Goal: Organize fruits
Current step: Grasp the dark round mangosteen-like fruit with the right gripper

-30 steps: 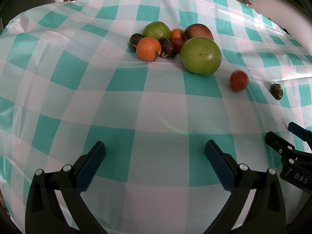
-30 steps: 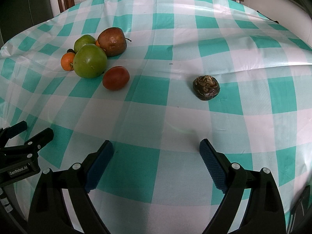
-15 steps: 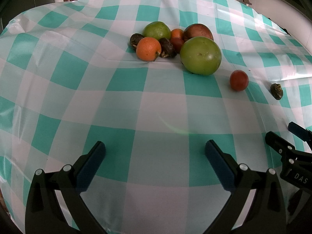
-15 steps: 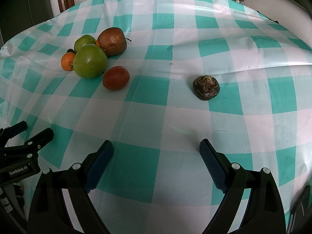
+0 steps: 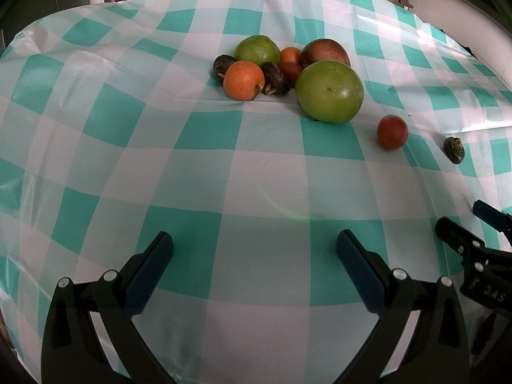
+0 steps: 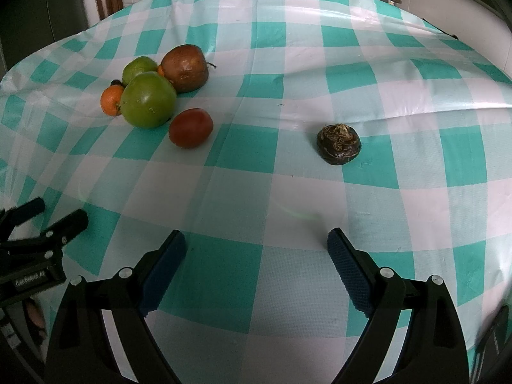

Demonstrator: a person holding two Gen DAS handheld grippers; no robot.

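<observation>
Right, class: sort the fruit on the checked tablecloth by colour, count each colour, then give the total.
Round green fruits: 2 (large, smaller behind)
Round orange citrus fruits: 2 (front, back)
Red or red-brown fruits: 3 (big one, lone small one, one tucked in the pile)
Dark wrinkled fruits: 3 (two in the pile, one apart)
Total: 10

Soft daylight is being cast from the upper right of both frames, glare is being reflected off the tablecloth (image 5: 464, 118) there, and edges are being bent and darkened by fisheye distortion.
</observation>
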